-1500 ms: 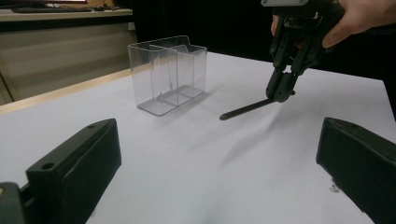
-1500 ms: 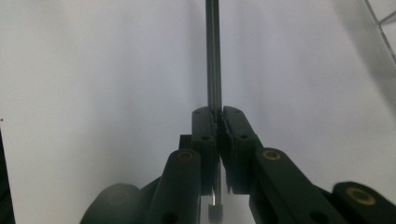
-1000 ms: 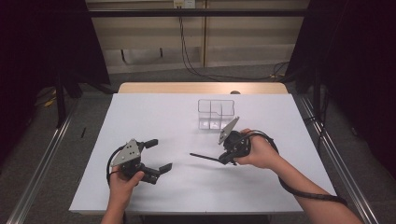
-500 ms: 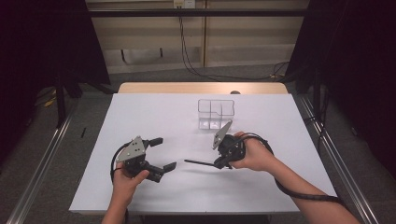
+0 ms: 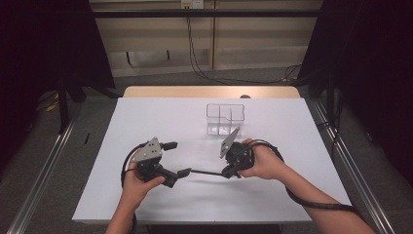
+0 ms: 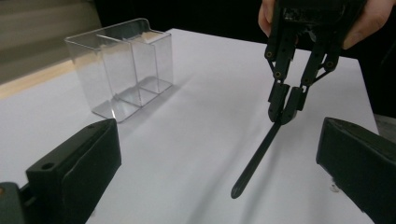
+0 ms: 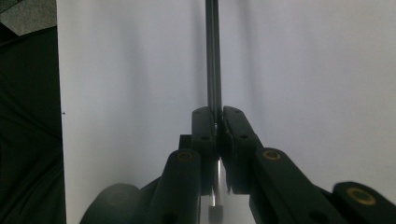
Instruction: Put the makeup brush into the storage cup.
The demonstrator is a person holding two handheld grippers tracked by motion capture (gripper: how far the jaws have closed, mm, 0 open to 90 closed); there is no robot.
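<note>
Between the 2 pinched jaws of the right gripper (image 6: 286, 108) a thin black rod (image 6: 256, 158) juts above the white table (image 5: 292, 126) toward the left gripper (image 6: 219, 163), whose jaws gape wide. Light, stiff, probably slick; grasp near its free tip.

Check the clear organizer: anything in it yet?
Empty. The organizer stands upright on the table, its compartments see-through and bare. The pen is clamped in the right gripper.
</note>
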